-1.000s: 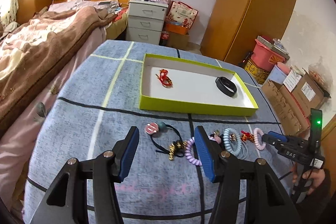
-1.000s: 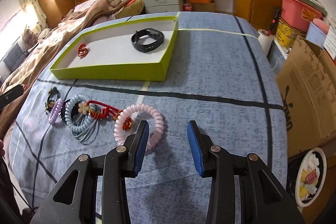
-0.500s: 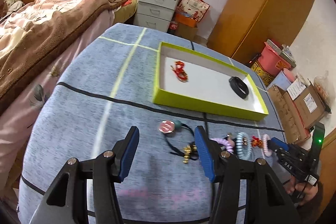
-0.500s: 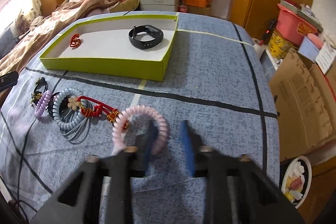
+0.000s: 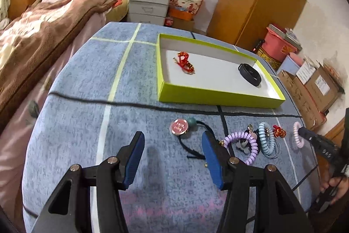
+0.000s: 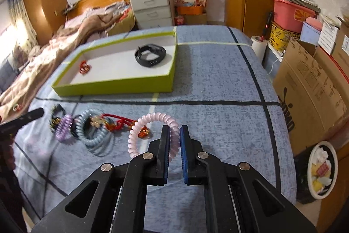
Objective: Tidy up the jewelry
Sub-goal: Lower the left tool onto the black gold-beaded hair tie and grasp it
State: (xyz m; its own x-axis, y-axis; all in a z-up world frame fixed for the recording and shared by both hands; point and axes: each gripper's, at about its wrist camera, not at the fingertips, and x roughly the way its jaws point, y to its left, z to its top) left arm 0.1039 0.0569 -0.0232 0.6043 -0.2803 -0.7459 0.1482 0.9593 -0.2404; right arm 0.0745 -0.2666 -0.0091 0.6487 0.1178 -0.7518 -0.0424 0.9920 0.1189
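Observation:
My right gripper [image 6: 173,134] is shut on the near side of the pink coil hair tie [image 6: 139,128], which lies on the blue cloth. Left of it lie a red knot charm [image 6: 115,121], a blue coil tie [image 6: 87,130] and a purple coil tie [image 6: 64,126]. The green tray [image 6: 113,86] holds a black band [image 6: 150,55] and a red ornament [image 6: 84,66]. My left gripper [image 5: 172,152] is open and empty above the cloth, near a black cord with a pink button [image 5: 179,126]. The purple coil tie [image 5: 242,143] lies to its right.
The green tray [image 5: 218,98] sits mid-table. A bed [image 5: 43,21] runs along the left. Cardboard boxes [image 6: 312,88] and a pink tub [image 6: 290,10] stand off the right edge. A white drawer unit [image 6: 152,8] stands behind the table.
My right gripper closed its fingers on the pink coil tie. My left gripper drifted left and back, staying open.

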